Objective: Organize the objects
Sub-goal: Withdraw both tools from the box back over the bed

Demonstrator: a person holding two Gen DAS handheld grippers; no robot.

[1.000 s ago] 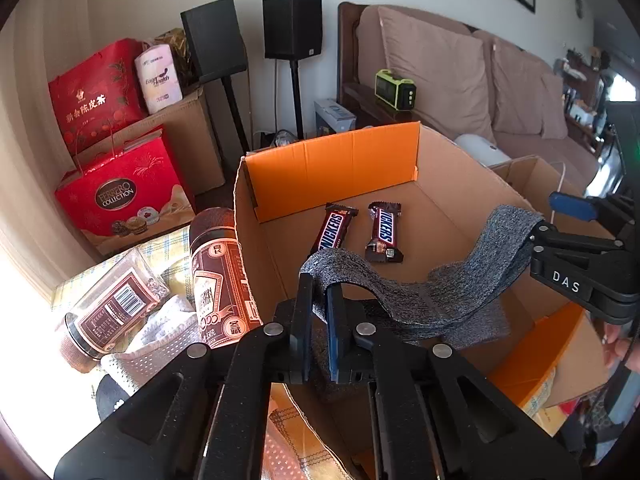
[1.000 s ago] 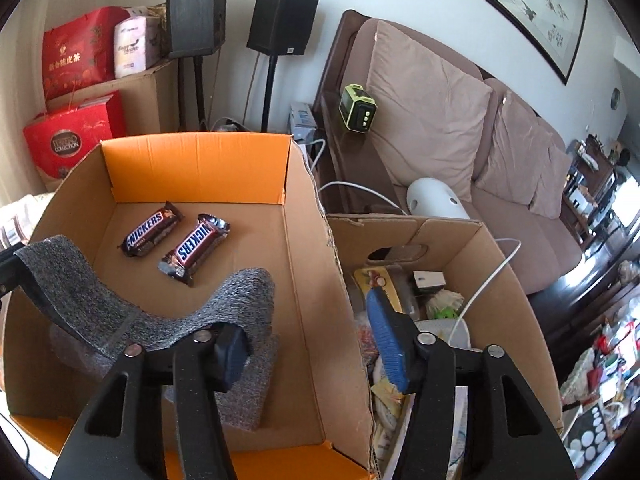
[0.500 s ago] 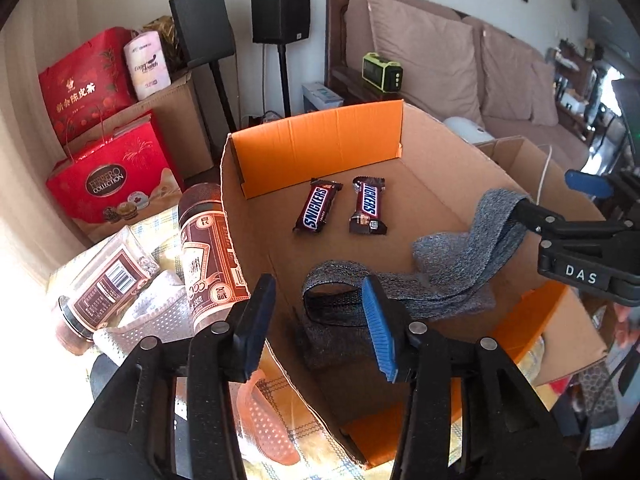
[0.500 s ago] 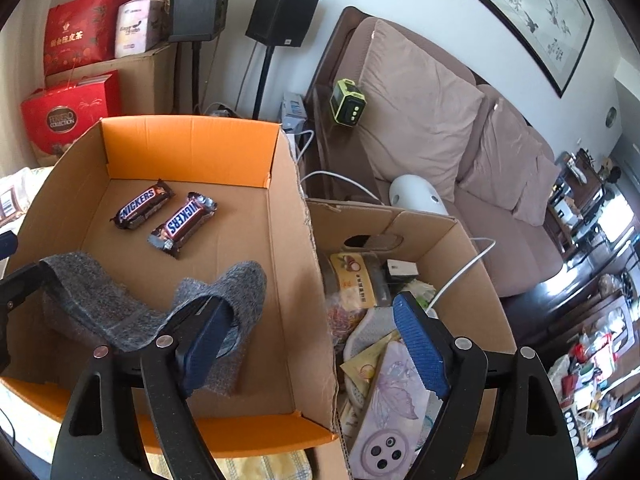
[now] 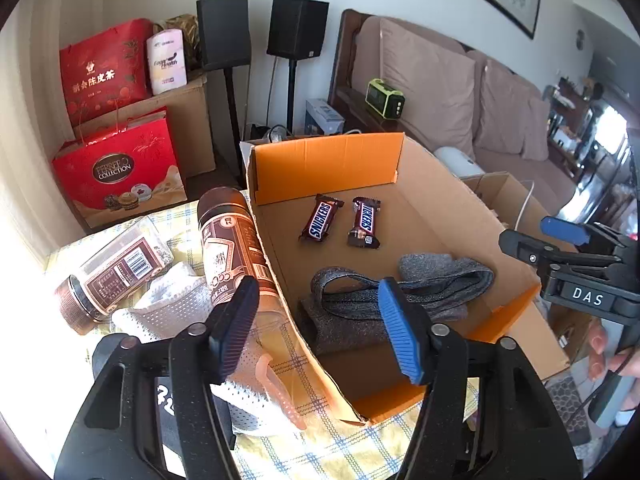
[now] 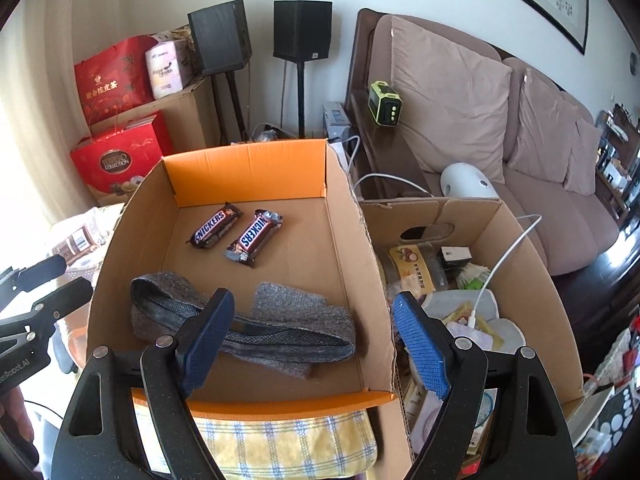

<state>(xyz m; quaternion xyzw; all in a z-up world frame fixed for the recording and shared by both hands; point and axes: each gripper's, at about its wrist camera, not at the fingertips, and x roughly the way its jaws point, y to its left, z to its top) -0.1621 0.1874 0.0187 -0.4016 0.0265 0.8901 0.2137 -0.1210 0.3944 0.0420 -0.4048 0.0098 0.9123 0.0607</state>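
We have the orange-flapped cardboard box [image 6: 248,176] before us, the grey fabric band [image 6: 256,326] lying loose on its floor near the front, released. Our left gripper [image 5: 320,330] and right gripper [image 6: 312,340] hang spread and empty above it. Next, we judge, comes the brown bottle [image 5: 234,252] beside the box. The two bars [image 6: 236,232] read "SNICKERS".

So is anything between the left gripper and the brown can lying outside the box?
Nothing visible. The left gripper is open, and the brown can lies just ahead of its left finger, against the outer wall of the cardboard box, uncovered.
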